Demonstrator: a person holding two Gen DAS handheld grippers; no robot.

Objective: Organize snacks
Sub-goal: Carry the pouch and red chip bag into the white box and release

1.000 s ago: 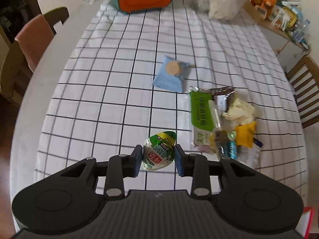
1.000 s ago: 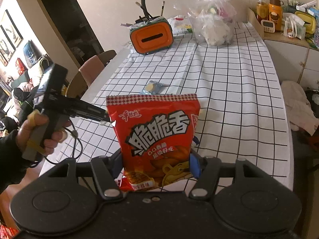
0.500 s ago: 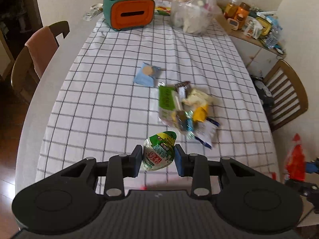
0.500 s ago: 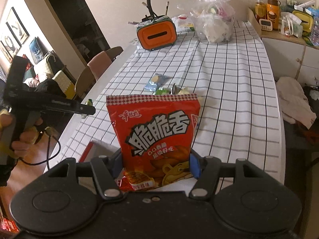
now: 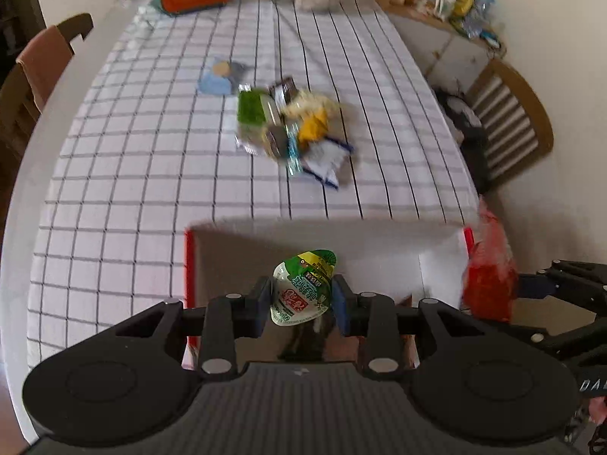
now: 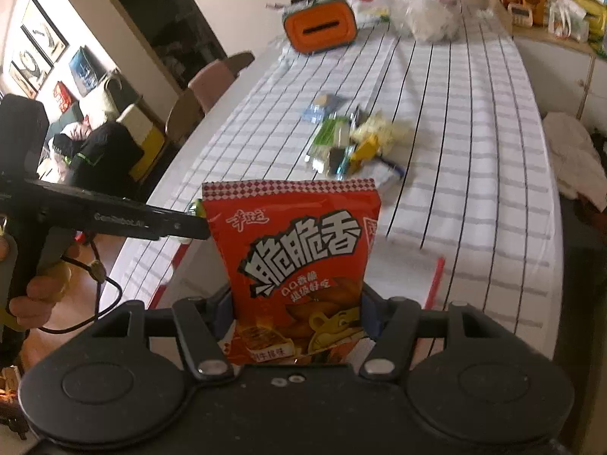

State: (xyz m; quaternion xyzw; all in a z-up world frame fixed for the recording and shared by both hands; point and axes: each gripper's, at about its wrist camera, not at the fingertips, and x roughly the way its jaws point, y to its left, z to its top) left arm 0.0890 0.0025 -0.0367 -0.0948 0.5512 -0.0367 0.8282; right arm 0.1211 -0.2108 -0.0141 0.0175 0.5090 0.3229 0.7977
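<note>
I have the small green jelly cup (image 5: 303, 288) clenched between my left gripper (image 5: 302, 303) pads, hanging over the open red-edged box (image 5: 303, 242) at the table's near edge. My right gripper (image 6: 297, 318) grasps the red snack bag (image 6: 294, 265) upright, just beside the box's right side. The remaining snack pile (image 5: 292, 129) sits mid-table on the checked tablecloth (image 5: 132, 174). My worry: both grippers crowd one opening, so they could collide, or the cup could bounce out.

A checked tablecloth (image 5: 151, 174) covers the table, bearing a snack pile (image 5: 292, 129).
</note>
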